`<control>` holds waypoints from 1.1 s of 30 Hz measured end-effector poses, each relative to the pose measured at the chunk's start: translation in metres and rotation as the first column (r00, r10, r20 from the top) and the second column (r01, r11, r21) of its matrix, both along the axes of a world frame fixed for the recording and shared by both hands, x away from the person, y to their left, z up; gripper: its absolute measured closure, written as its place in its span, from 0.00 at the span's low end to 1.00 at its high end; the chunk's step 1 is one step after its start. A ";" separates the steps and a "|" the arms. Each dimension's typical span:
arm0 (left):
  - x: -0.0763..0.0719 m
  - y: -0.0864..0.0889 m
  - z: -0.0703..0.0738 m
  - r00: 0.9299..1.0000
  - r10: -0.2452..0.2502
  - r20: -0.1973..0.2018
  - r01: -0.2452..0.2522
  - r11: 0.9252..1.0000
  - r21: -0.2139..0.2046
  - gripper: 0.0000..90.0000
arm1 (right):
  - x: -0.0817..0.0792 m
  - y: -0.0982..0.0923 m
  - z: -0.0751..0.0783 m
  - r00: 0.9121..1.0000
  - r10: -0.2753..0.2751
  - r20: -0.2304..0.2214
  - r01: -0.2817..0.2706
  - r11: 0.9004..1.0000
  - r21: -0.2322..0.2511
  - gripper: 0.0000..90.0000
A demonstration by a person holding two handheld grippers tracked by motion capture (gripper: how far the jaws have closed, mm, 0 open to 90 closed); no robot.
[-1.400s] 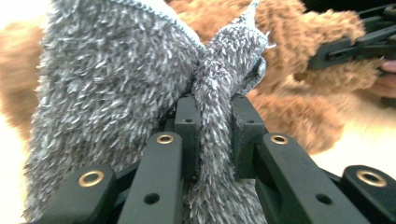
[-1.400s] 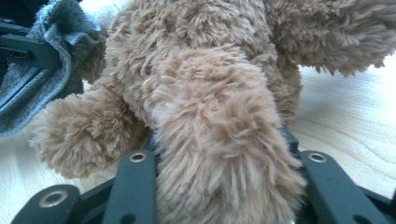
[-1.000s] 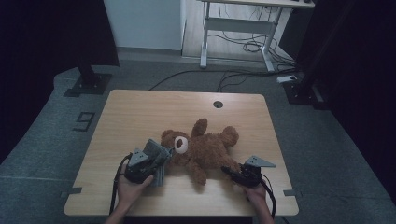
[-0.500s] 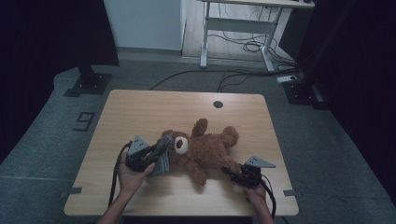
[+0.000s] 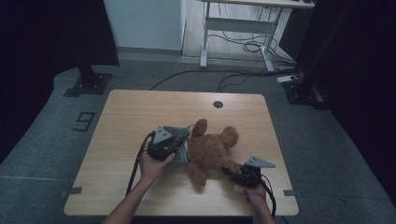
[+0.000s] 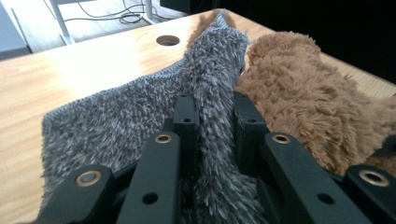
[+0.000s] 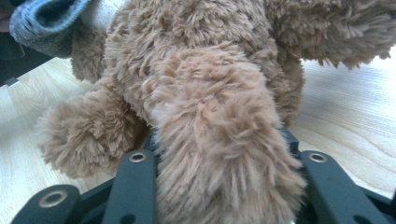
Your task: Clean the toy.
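Note:
A brown teddy bear (image 5: 212, 149) lies in the middle of the wooden table (image 5: 135, 112). My left gripper (image 5: 172, 141) is at the bear's left end, shut on a raised fold of a grey fuzzy cloth (image 5: 180, 135) that lies over the bear's head. In the left gripper view the cloth (image 6: 140, 112) is pinched between the left gripper (image 6: 214, 106) pads, and the bear's fur (image 6: 303, 93) is just to the right. My right gripper (image 5: 232, 171) near the front edge is shut on one of the bear's legs (image 7: 219, 154). The grey cloth (image 7: 46, 18) shows beyond the bear.
A round cable hole (image 5: 218, 104) sits near the table's far edge. Behind the table, on the floor, are a white desk frame (image 5: 233, 28) with loose cables and two dark stand bases (image 5: 88, 84). Bare tabletop lies to the left and far side.
My left gripper has moved right and a little up with the grey cloth, which now covers the bear's head. The right gripper and the leg stayed put.

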State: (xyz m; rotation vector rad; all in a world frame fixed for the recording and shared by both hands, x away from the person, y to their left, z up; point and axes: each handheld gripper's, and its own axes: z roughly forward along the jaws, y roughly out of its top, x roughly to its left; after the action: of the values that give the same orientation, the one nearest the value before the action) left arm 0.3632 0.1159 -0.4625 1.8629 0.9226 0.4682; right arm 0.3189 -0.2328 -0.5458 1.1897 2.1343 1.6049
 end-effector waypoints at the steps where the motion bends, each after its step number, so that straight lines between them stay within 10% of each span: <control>1: 0.000 0.004 0.000 1.000 0.008 -0.004 -0.008 1.000 0.005 0.84 | 0.000 0.000 0.000 1.000 0.001 -0.001 -0.001 1.000 0.000 0.64; 5: 0.005 0.019 -0.005 0.998 0.065 -0.020 -0.064 0.996 0.057 0.84 | 0.000 0.000 0.000 1.000 -0.003 -0.011 0.003 1.000 0.000 0.64; 17: 0.020 0.057 -0.037 0.976 0.119 -0.183 -0.121 0.993 0.000 0.86 | 0.000 0.000 -0.001 1.000 0.002 -0.016 -0.002 1.000 -0.001 0.64; 27: 0.019 0.065 -0.056 0.957 0.125 -0.260 -0.104 0.990 0.091 0.86 | 0.001 -0.001 -0.002 1.000 -0.002 -0.020 0.002 1.000 0.000 0.64; 33: 0.013 0.071 -0.052 0.962 0.107 -0.252 -0.098 0.994 0.047 0.86 | 0.001 -0.002 -0.001 1.000 -0.005 -0.017 0.005 1.000 -0.004 0.64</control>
State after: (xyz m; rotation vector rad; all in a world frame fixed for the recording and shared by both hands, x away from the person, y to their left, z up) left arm 0.3757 0.1868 -0.5140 1.9425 1.1933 0.3121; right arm 0.3200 -0.2350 -0.5470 1.2112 2.1421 1.5940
